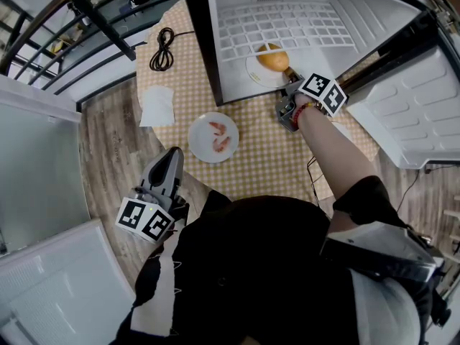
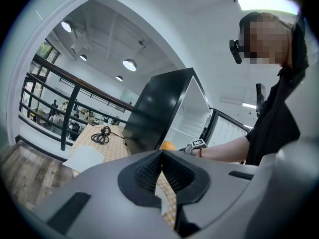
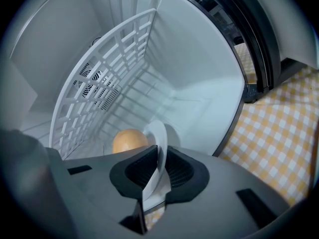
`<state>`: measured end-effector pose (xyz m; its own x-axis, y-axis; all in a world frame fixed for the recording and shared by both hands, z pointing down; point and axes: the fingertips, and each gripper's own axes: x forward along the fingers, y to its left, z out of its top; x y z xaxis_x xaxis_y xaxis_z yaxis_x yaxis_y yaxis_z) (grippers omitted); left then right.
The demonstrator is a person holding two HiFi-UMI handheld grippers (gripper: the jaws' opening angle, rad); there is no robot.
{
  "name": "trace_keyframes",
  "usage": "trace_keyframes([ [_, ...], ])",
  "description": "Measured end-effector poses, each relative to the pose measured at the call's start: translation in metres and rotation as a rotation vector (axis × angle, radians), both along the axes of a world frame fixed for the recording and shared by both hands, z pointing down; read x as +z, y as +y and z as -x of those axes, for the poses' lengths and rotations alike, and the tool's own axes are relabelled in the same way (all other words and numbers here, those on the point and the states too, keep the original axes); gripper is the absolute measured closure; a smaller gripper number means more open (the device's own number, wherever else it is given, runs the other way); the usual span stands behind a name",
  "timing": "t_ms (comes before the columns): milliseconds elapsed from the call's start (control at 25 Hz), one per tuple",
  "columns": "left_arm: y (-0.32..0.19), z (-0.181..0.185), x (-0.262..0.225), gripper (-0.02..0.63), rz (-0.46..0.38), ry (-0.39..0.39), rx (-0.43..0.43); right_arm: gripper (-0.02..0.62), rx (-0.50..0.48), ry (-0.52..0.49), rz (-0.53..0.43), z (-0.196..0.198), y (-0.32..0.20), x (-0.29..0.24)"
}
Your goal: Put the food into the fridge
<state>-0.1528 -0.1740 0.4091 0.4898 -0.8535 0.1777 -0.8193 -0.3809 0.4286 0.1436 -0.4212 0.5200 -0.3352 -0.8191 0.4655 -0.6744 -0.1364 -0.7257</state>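
Nearest the body, the left gripper (image 1: 171, 155) hangs low past the table (image 1: 251, 167) edge, its jaws closed together on nothing. Just beyond it, on the checked cloth, sits a small plate (image 1: 201, 149) of shrimp (image 1: 218, 135), not yet put away, with a paper napkin (image 1: 157, 106) and a coiled cable (image 1: 163, 49) further off to the left. Further out, the right gripper (image 3: 160, 156) reaches into the open fridge (image 1: 233, 56), its jaws narrow with the rim of a white plate (image 3: 158, 133) between them; the pads look to touch it on both sides. That plate already lies on the fridge floor under the wire shelf (image 1: 287, 27), and it carries a round orange-brown piece of food (image 3: 128, 141), either a bun or a fruit, I cannot tell which. The plate is probably stiff, smooth and breakable, so the thin rim is the only sensible hold, and it should be kept level because a round thing would likely roll off. The shrimp plate will likely handle the same way: light, a bit slippery, best pinched at the bare near rim, clear of the soft shrimp. Beyond all this, at the right, the fridge door (image 1: 424, 113) stands open.
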Motion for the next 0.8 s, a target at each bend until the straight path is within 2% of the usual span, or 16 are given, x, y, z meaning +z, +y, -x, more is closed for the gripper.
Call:
trace_keyframes([
  [800,-0.0020,-0.0003,0.0050,0.592,0.010,-0.002,0.004,0.538,-0.040,0.077,-0.028,-0.0018,-0.0024,0.0014],
])
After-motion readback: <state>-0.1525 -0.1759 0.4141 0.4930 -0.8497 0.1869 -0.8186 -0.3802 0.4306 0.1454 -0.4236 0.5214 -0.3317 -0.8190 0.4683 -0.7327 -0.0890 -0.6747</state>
